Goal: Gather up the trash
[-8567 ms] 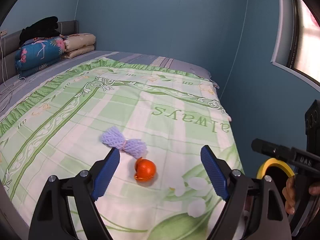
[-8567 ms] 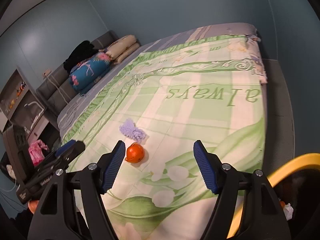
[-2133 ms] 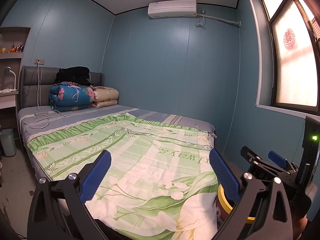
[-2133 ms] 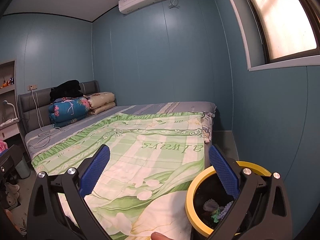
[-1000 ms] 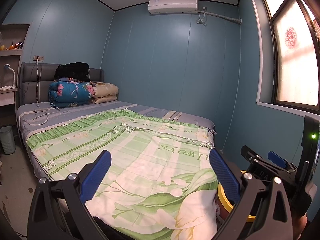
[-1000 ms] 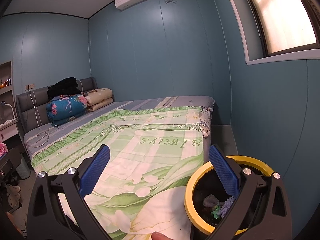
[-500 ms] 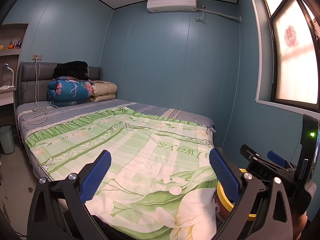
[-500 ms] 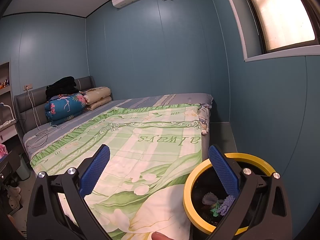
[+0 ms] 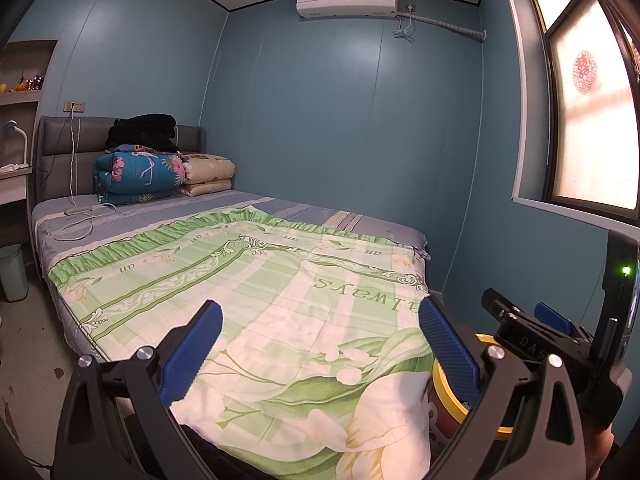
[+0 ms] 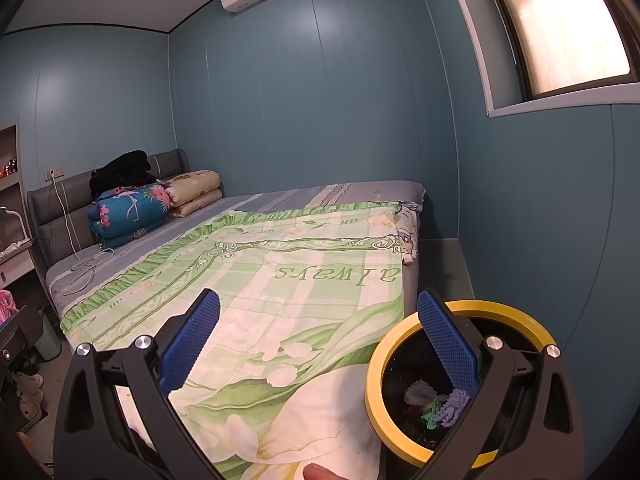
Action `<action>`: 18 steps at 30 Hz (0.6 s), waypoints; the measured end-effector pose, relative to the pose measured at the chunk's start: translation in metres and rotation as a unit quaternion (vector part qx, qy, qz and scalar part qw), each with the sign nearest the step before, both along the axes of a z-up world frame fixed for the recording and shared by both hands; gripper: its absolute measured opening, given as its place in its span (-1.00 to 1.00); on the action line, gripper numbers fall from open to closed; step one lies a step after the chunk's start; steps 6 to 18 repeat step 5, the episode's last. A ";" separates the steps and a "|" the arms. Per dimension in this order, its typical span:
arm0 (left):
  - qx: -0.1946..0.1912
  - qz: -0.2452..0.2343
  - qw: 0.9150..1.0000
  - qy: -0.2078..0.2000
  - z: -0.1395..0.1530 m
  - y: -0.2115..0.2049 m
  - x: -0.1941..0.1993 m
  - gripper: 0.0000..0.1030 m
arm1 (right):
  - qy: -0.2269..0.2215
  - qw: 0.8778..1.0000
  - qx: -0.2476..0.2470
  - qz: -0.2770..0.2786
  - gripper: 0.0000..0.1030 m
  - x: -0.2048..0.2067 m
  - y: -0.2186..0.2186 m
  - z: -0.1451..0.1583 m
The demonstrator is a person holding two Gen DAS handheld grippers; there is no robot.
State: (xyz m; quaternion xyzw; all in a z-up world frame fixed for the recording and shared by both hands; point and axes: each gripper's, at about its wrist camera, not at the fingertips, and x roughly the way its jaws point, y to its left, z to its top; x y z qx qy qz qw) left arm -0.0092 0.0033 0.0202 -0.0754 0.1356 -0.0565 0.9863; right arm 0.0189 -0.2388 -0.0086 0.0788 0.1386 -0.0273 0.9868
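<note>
A round trash bin with a yellow rim (image 10: 378, 364) stands on the floor at the bed's near right corner. Purple foam net trash (image 10: 418, 394) and a small green scrap lie inside it. The bin's rim also shows in the left wrist view (image 9: 444, 390), mostly hidden behind my left gripper's right finger. My left gripper (image 9: 320, 350) is open and empty above the green floral bedspread (image 9: 280, 300). My right gripper (image 10: 318, 344) is open and empty, its right finger over the bin. The right gripper's body (image 9: 536, 340) shows at the left wrist view's right edge.
Folded quilts (image 9: 138, 176) and black clothing are stacked at the headboard. A white cable (image 9: 80, 220) lies on the grey sheet. A small grey-green bin (image 9: 12, 272) stands on the floor left of the bed. A window (image 9: 588, 112) is on the right wall.
8.6 s ago the purple net and an orange peel lay on the bedspread; now the bedspread is bare and purple net lies in the bin. Over the last second, both views shifted only slightly.
</note>
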 end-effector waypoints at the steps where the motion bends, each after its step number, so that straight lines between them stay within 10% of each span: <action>1: 0.000 -0.001 1.000 0.000 0.000 0.000 0.001 0.84 | 0.000 1.000 0.001 0.000 0.84 0.000 0.000 0.000; 18: 0.003 -0.003 1.000 0.000 -0.001 0.000 0.000 0.84 | 0.001 1.000 0.000 0.000 0.84 0.000 0.000 0.000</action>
